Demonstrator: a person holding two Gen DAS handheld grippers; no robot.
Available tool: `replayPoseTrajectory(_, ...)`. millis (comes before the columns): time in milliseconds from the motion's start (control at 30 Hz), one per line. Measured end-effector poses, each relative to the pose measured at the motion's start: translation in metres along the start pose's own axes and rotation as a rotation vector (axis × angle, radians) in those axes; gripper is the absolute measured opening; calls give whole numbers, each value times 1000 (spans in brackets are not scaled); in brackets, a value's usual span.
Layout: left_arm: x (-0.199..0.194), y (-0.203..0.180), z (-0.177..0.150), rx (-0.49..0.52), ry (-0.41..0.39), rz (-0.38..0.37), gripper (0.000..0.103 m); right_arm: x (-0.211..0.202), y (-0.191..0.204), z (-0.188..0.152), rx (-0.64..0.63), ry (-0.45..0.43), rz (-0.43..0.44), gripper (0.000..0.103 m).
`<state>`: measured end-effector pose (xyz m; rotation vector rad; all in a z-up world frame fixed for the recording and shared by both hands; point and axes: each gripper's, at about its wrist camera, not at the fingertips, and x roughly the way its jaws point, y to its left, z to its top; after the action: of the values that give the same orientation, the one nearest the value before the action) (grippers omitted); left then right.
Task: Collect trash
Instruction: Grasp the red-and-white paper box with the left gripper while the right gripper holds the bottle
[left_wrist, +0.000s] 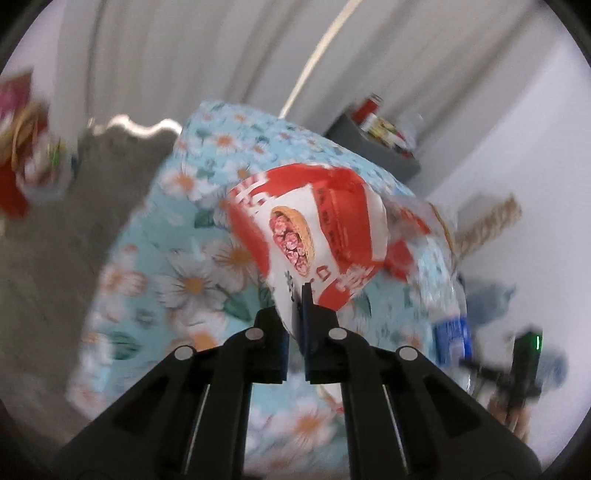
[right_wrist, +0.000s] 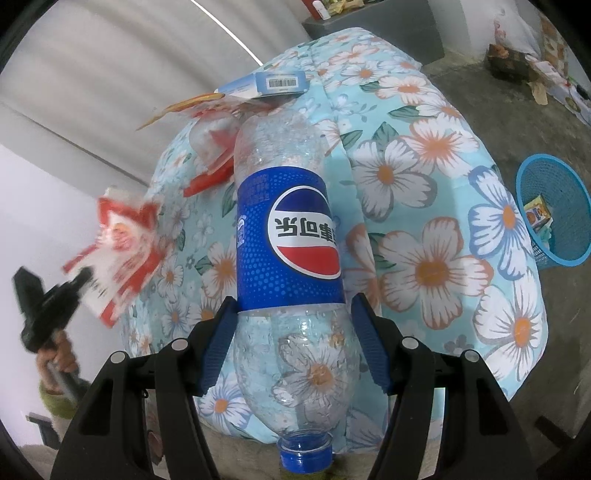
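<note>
Left gripper (left_wrist: 301, 314) fingers clamped on red-white wrapper (left_wrist: 310, 229); right gripper (right_wrist: 293, 343) fingers grip empty cola bottle (right_wrist: 290, 236), cap toward camera.

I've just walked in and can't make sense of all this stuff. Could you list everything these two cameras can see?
Snack wrapper: one, red and white, pinched in the left gripper above the cloth.
Plastic bottle: one, clear with blue label and blue cap, between the right gripper's pads, cap toward the camera.
Flowered cloth: one, light blue with white and orange flowers, draped over a table.
Loose wrappers: a few, red and clear, on the cloth beyond the bottle.
Card: one, blue with a barcode, at the cloth's far edge.
Basket: one, blue mesh, on the floor, a yellow packet inside.
Left gripper: black, shut on the wrapper.
Right gripper: black with blue pads, around the bottle.
</note>
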<state>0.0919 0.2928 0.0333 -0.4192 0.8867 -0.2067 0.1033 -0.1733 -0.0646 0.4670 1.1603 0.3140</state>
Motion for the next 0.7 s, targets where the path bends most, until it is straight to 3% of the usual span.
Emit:
replayPoseTrajectory(67, -21, -8, 3, 84, 51, -43, 4, 0, 0, 0, -1, 0, 4, 62)
replayPoseTrajectory(133, -44, -17, 10, 168, 117, -145, 4, -1, -1, 0, -4, 1, 9, 62)
replayPoseTrajectory(300, -44, -53, 21, 402, 177, 18, 4, -2, -2, -3, -6, -7, 24, 62)
replayPoseTrajectory(400, -11, -78, 8, 448, 212, 34, 4, -4, -5, -6, 8, -19, 35, 62)
replayPoseTrajectory(600, 44, -127, -38, 599, 203, 103, 8, -9, -6, -8, 12, -20, 33, 62)
replayPoseTrajectory(700, 47, -134, -57, 634, 231, 87, 20, -9, -9, -9, 16, -25, 40, 62)
